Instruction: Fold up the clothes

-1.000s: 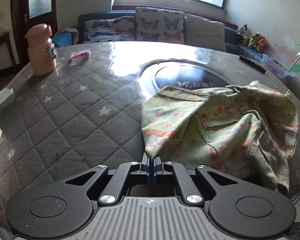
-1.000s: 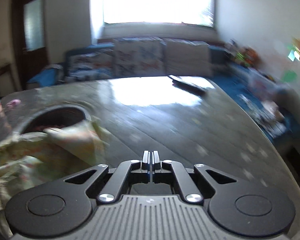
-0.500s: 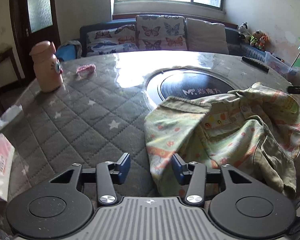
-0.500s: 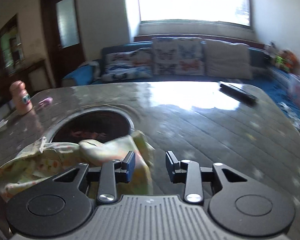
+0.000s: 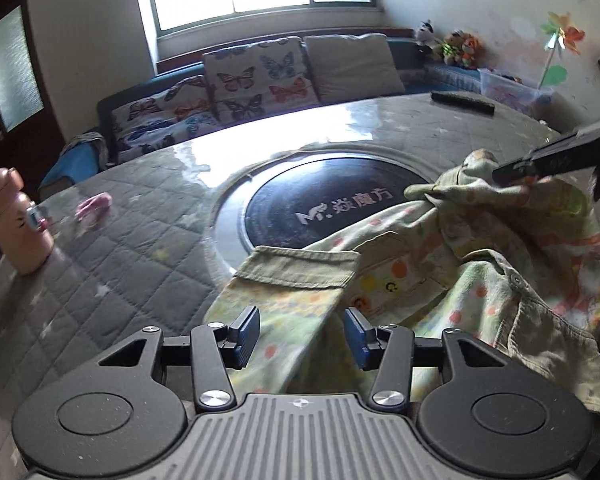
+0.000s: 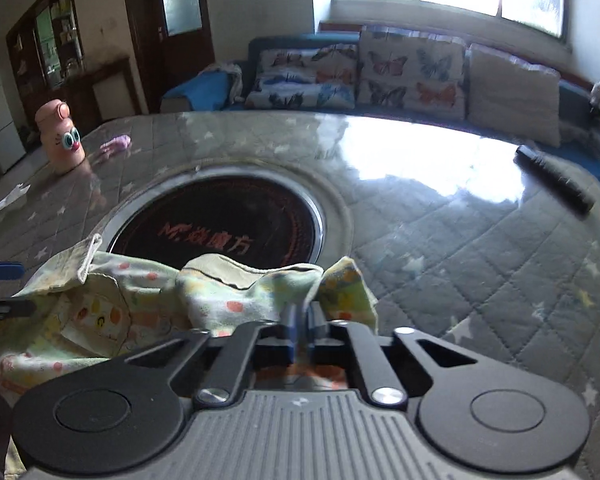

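On the surface [image 5: 112, 264], beside the round black plate [image 5: 332, 208], lies the crumpled shirt [image 5: 480, 272]. Your left tool [image 5: 302, 334] stands wide over one sleeve; your right tool [image 6: 300, 330] is closed on the cloth's far edge.

Round table with a grey quilted cover, a few things on top

The table [image 5: 112, 264] wears a grey quilted cover with small stars under a glossy clear sheet; a round black hotplate [image 5: 332, 204] with white lettering sits sunk in its middle. A crumpled pale green garment [image 5: 480, 264] with orange spots lies on the near edge, partly over the hotplate. A pink bottle [image 6: 60, 136] with cartoon eyes stands near the far left edge, a small pink thing [image 6: 116, 145] just beside it. A dark remote [image 6: 554, 178] lies near the far right edge, and white paper [image 6: 8, 200] at the left edge
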